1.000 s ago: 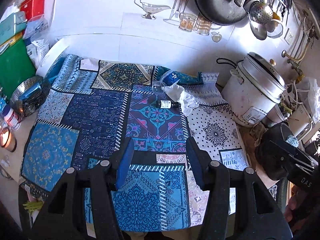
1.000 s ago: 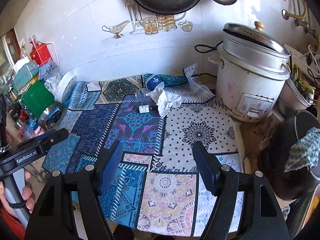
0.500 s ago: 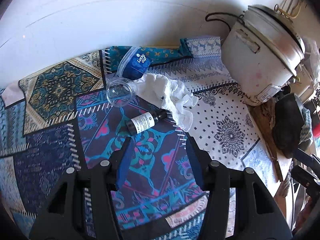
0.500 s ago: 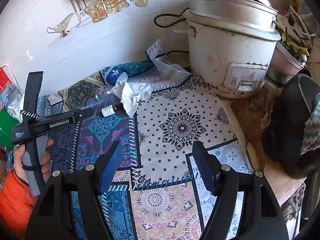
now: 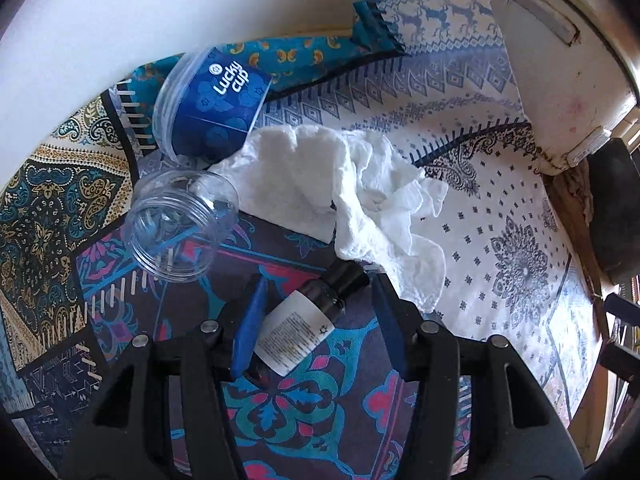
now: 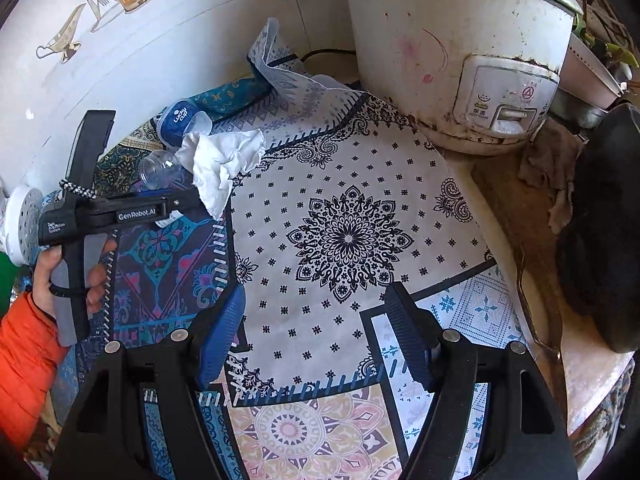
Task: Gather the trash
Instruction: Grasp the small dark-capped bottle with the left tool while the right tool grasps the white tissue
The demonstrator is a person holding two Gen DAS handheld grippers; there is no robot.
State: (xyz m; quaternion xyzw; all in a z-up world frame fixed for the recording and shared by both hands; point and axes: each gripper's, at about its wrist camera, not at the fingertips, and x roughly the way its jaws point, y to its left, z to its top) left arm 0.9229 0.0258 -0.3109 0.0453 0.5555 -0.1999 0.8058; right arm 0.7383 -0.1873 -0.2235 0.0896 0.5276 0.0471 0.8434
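A small dark bottle (image 5: 301,322) with a white label lies on the patterned cloth (image 5: 500,216). My left gripper (image 5: 318,300) is open, its fingers on either side of the bottle. A crumpled white tissue (image 5: 352,184), a clear plastic jar (image 5: 182,226) on its side and a blue "Lucky cup" tub (image 5: 212,104) lie just beyond. My right gripper (image 6: 316,320) is open and empty over the white part of the cloth. In the right wrist view the left gripper (image 6: 120,212) hides the bottle; the tissue (image 6: 220,164), jar (image 6: 160,168) and tub (image 6: 180,122) show.
A large white rice cooker (image 6: 460,52) stands at the back right against the tiled wall (image 6: 140,52). A black bag (image 6: 604,220) and a dirty rag (image 6: 548,168) lie at the right edge. A white perforated disc (image 6: 20,224) sits far left.
My left gripper has moved forward and down to the trash pile, and the bottle now lies between its open fingers. My right gripper has moved forward over the white cloth.
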